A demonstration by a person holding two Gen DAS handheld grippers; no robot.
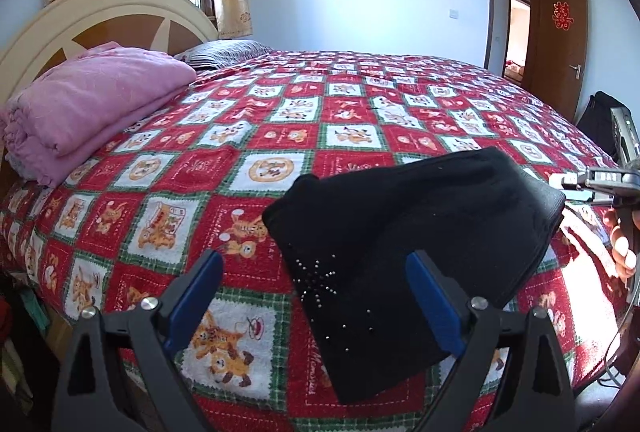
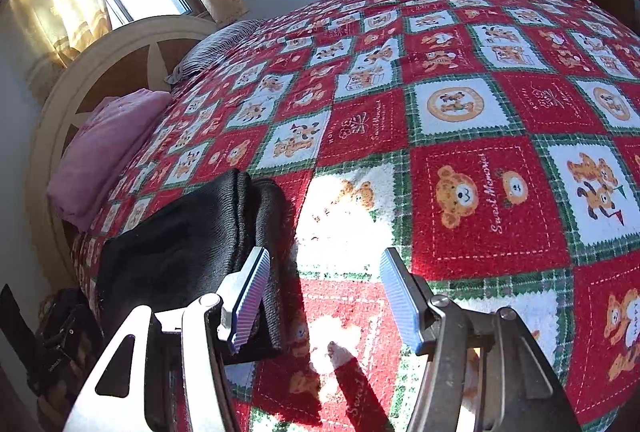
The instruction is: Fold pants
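Your left claw point(image 1: 316, 306) and right claw point(image 2: 322, 296) both hang released because the black pants point(image 1: 404, 248) already lie folded on the bed point(image 1: 280, 119).

We read "Sweet Memories" on the bedspread point(image 2: 492, 191) squares, and a red double-happiness sign point(image 1: 561, 15) hangs on the door point(image 1: 560, 71).

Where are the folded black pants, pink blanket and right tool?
Folded black knit pants point(image 1: 404, 232): left wrist view, centre of top layer.
Folded pink blanket point(image 1: 92, 103): left wrist view, upper face.
Right tool point(image 2: 324, 296): right wrist view, midway between open fingertips.
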